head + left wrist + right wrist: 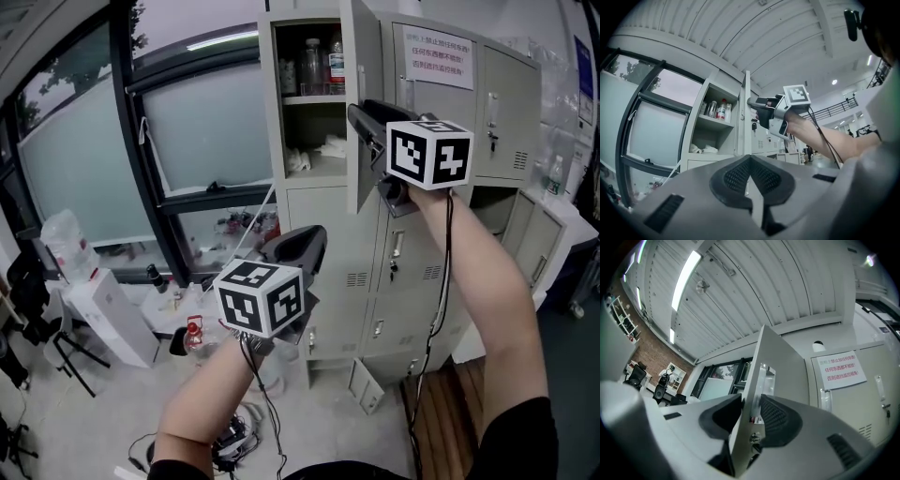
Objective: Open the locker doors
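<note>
**Head view.** A bank of grey lockers [408, 300] stands ahead. Its top-left door [367, 56] stands out roughly square to the front. It is seen edge-on with its long axis upright, and it bares a compartment holding bottles [323, 66] and cloths [314, 155]. The right tool [364, 120] is raised at that door's free edge. The left tool [305, 246] sits lower and further left, in front of the closed door [314, 206] below the open compartment and apart from it.

**Left gripper view.** The left tool's jaws meet at their tips with nothing between them. It points about level toward the open compartment.

**Right gripper view.** The door's free edge runs up between the right tool's jaws. A ribbed pad [780, 420] lies on one face and its partner on the other, so the tool pinches the door. A paper notice [839, 369] hangs on the neighbouring closed door.

The hinge line lies beyond the held edge, so I judge that widening the swing means carrying that edge sideways, away from the compartment. The left hand is the nearer one for the lower closed doors.
</note>
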A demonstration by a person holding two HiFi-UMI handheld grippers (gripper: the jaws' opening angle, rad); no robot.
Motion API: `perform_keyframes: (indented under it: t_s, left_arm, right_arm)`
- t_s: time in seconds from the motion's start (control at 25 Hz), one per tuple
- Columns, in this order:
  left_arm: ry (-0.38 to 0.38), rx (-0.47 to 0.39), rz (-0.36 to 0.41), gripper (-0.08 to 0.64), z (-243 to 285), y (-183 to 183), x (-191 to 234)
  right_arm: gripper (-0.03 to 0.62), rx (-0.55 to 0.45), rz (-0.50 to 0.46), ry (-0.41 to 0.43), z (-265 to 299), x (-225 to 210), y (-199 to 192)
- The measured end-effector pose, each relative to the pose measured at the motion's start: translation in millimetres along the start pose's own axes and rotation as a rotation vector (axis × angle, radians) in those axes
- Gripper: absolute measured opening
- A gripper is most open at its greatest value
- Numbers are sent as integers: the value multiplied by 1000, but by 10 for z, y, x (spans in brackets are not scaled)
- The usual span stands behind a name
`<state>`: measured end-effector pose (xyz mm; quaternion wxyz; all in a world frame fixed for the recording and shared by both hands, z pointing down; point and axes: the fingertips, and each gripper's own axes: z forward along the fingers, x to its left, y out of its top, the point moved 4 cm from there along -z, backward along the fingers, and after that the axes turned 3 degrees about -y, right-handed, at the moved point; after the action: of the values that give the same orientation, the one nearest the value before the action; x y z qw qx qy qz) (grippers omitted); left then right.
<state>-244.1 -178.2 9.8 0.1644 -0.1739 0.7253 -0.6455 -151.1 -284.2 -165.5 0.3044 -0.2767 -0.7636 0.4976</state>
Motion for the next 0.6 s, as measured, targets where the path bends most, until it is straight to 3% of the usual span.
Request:
perform_keyframes:
  t_s: [0.48,0.6]
  left_arm:
    - [-11,-2,-34,-2,327,-88,-516]
    - [0,-5,-30,-2,359,-77,-669]
  right_arm:
    - [114,-45,-96,-60,-484,-305,41]
    - [147,-30,-94,-38,-576,-345,3]
